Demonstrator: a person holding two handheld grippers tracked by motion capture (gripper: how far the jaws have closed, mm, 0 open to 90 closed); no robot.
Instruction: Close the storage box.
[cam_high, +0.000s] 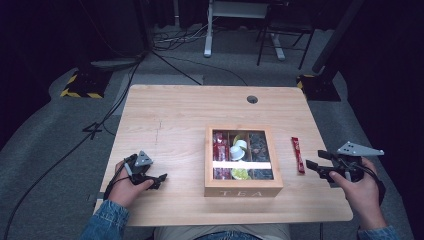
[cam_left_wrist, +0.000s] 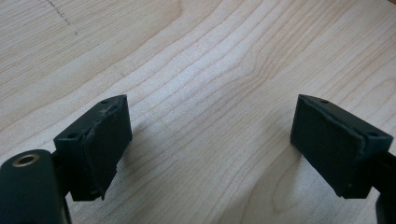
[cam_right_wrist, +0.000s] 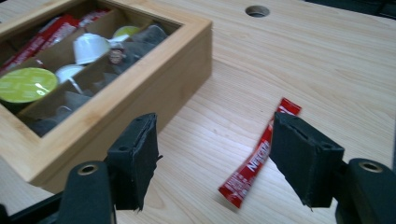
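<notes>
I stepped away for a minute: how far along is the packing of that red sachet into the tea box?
Done: the tea box already holds sachets and pods. In hand: the right hand-held gripper, jaws open and holding nothing, sits beside the red sachet lying on the table. Left: grasping the sachet and placing it in the box. The left hand-held gripper rests open.

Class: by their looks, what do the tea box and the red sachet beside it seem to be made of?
Tea box: pale wood, perhaps bamboo, matt, with visible grain; its lid pane looks like clear glass or plastic, as it reflects light. Red sachet: thin glossy printed foil or plastic, lying flat.
</notes>
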